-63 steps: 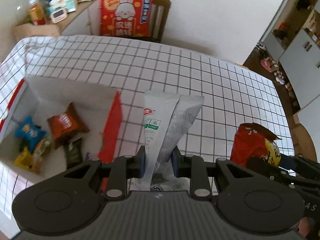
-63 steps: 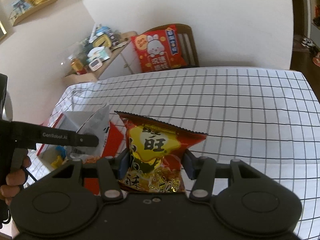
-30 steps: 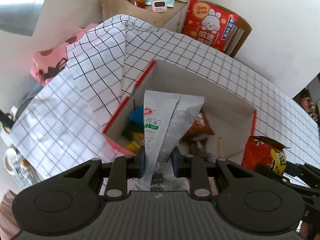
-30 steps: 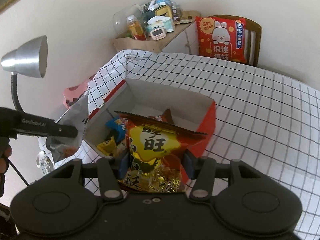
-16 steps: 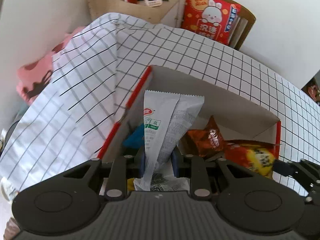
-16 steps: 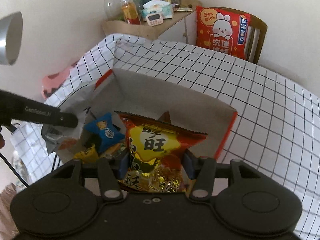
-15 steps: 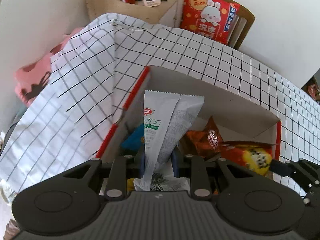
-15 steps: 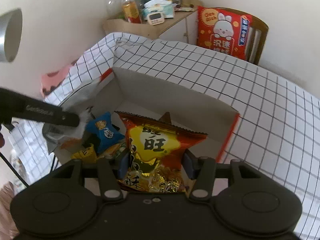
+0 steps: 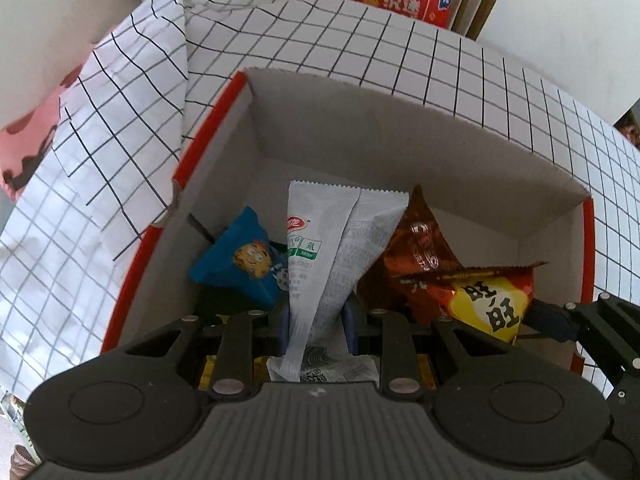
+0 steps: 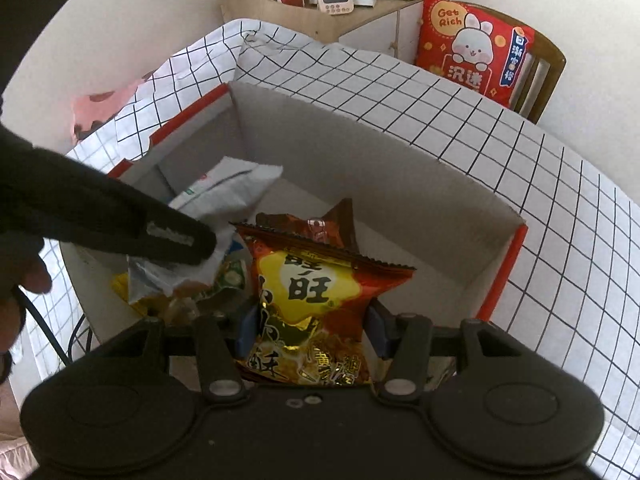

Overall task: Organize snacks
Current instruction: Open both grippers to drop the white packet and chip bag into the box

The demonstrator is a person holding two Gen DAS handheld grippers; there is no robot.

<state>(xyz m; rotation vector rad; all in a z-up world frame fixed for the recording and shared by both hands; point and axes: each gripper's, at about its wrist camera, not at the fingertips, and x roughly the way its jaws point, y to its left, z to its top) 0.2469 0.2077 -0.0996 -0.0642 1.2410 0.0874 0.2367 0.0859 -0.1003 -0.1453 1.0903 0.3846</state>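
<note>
Holding the white packet (image 9: pixel 340 248) pinched in my left gripper (image 9: pixel 316 320) and the red-and-yellow bag (image 10: pixel 316 292) clamped in my right gripper (image 10: pixel 310 330), both inside the cardboard box (image 9: pixel 400 136), I judge release comes next.

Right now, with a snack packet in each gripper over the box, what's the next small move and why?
Probably open both grippers and let go. The left gripper pinches the white packet and the right gripper the red and yellow bag; both packets already hang inside the box, above the snacks lying there.
</note>
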